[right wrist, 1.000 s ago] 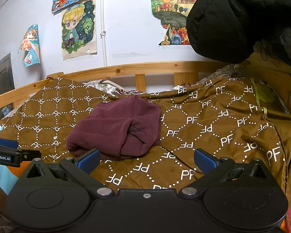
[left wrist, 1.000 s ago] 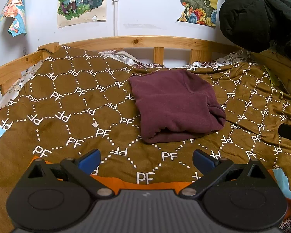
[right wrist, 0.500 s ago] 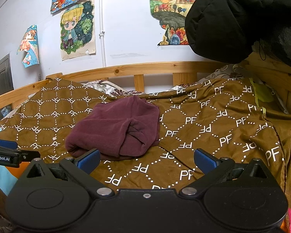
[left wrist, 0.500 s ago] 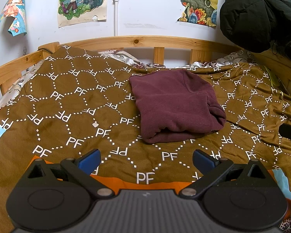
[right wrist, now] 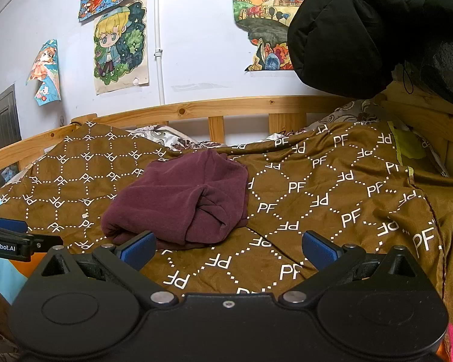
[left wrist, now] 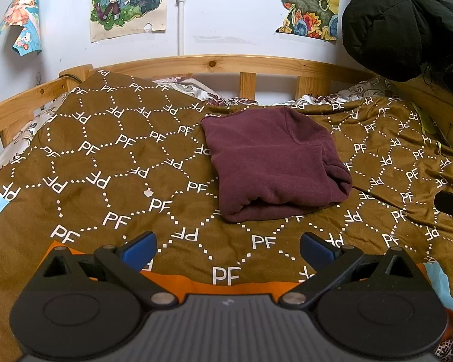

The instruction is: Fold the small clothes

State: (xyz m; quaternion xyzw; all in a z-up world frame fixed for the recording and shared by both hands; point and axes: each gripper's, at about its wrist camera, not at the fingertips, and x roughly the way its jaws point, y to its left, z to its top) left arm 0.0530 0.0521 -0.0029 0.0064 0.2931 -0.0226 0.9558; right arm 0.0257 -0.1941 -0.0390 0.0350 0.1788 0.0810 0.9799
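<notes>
- The maroon garment [left wrist: 271, 163] lies folded into a compact bundle on the brown blanket [left wrist: 105, 163] that covers the bed, roughly in the middle of the blanket and a little toward the far wooden bed rail [left wrist: 226, 61].
- From the right wrist view the same maroon garment [right wrist: 181, 199] shows a rolled, tucked end facing the camera, with creases where the layers overlap.
- The left hand-held gripper [left wrist: 228, 246] hangs above the near part of the blanket, its blue-padded fingers [left wrist: 139, 246] spread wide with nothing between them; the garment sits ahead of it, apart from both pads.
- The right hand-held gripper [right wrist: 229, 246] is likewise spread wide and empty; its left blue pad [right wrist: 139, 247] overlaps the near edge of the garment in the picture, though contact cannot be judged.
- In the right wrist view the left hand-held gripper appears at the left edge, beside the blanket.
- In the left wrist view a piece of the right hand-held gripper shows at the right edge.
- A black padded jacket [left wrist: 407, 21] hangs at the upper right above the bed.
- Colourful drawings [left wrist: 126, 3] are stuck to the white wall behind the rail, either side of a thin white pipe [left wrist: 181, 12].
- An orange strip [left wrist: 226, 286] edges the blanket nearest the left camera.
</notes>
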